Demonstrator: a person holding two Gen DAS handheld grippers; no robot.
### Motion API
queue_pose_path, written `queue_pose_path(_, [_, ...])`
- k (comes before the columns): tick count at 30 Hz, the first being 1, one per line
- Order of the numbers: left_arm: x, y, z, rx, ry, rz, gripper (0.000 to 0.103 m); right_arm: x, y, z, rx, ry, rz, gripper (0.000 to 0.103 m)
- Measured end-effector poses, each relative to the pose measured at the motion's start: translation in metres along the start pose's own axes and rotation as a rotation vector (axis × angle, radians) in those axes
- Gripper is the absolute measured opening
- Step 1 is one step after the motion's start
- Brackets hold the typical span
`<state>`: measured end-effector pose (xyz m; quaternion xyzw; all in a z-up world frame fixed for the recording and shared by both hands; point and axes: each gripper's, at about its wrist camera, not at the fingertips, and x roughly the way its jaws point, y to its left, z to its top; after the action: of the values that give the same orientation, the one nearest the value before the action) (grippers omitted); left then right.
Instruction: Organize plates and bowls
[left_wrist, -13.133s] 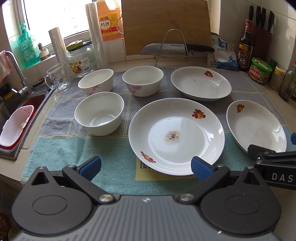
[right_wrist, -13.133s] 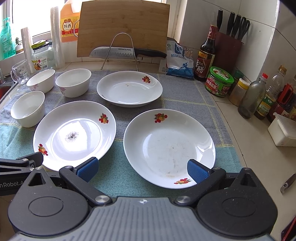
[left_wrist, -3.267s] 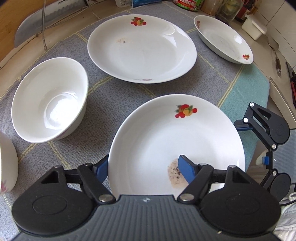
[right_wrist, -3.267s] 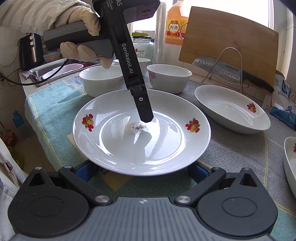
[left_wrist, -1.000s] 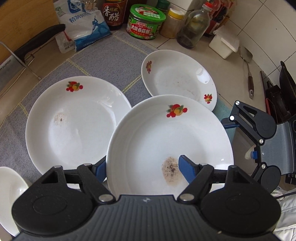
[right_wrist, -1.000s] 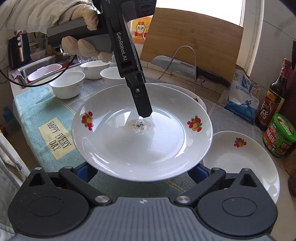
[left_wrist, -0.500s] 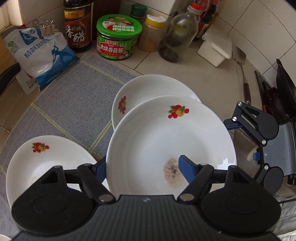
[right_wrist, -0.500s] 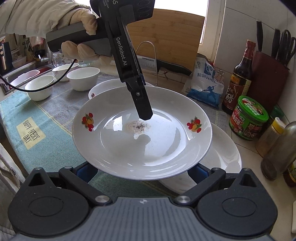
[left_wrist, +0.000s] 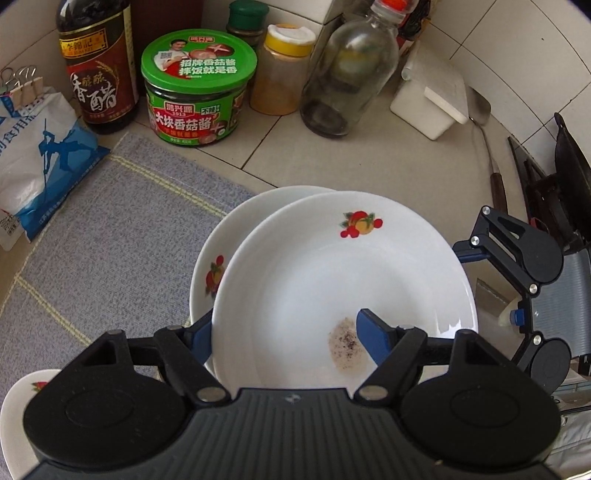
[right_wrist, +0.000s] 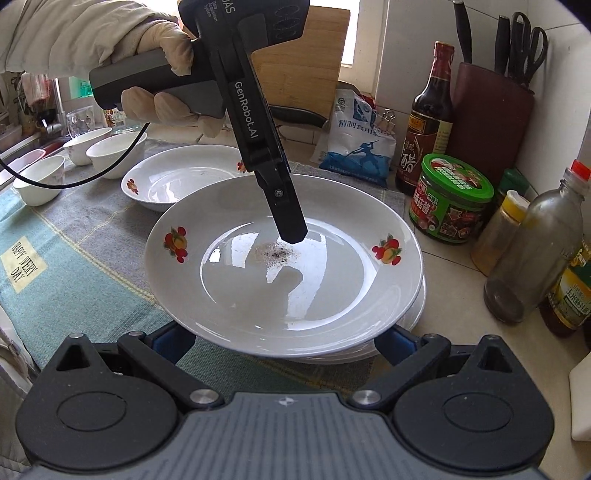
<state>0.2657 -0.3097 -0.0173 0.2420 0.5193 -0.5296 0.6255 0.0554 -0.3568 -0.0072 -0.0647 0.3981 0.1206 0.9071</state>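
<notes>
My left gripper (left_wrist: 284, 334) is shut on the rim of a large white plate (left_wrist: 332, 266) with fruit prints and a dark speck stain. It holds the plate just above a second plate (left_wrist: 207, 266) at the mat's right end. In the right wrist view the held plate (right_wrist: 332, 295) is above the lower plate (right_wrist: 415, 306). My right gripper (right_wrist: 280, 339) is open with its fingers under the held plate's near rim. The left gripper's finger (right_wrist: 284, 206) reaches into the plate. A third plate (right_wrist: 173, 181) and three bowls (right_wrist: 110, 155) sit further left.
Close behind the plates stand a green-lidded jar (left_wrist: 197, 88), a vinegar bottle (left_wrist: 98, 66), a yellow-capped jar (left_wrist: 280, 70), a glass bottle (left_wrist: 343, 70), a white box (left_wrist: 432, 99) and a salt bag (left_wrist: 33, 155). A knife block (right_wrist: 487, 118) is at the wall.
Both grippers carried the stained plate to the right, and it now hangs almost fully over the right-hand plate, lower than before. The left gripper's hold is unchanged.
</notes>
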Motion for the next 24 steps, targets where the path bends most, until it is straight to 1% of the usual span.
queue_pose_path(7, [0.011, 0.003, 0.007, 0.002, 0.015, -0.005, 0.077, 0.002, -0.007, -0.003, 0.027, 0.011, -0.002, 0.103])
queue_pose_path(14, [0.017, 0.007, 0.007, -0.01, 0.021, -0.005, 0.077, 0.0, -0.006, -0.005, 0.043, 0.017, -0.008, 0.103])
queue_pose_path(21, [0.02, 0.006, 0.008, -0.003, 0.022, 0.007, 0.077, -0.001, -0.005, -0.004, 0.048, 0.021, -0.018, 0.103])
queue_pose_path(24, [0.021, 0.003, 0.008, 0.012, 0.024, 0.025, 0.077, -0.001, -0.006, -0.004, 0.055, 0.023, -0.02, 0.103])
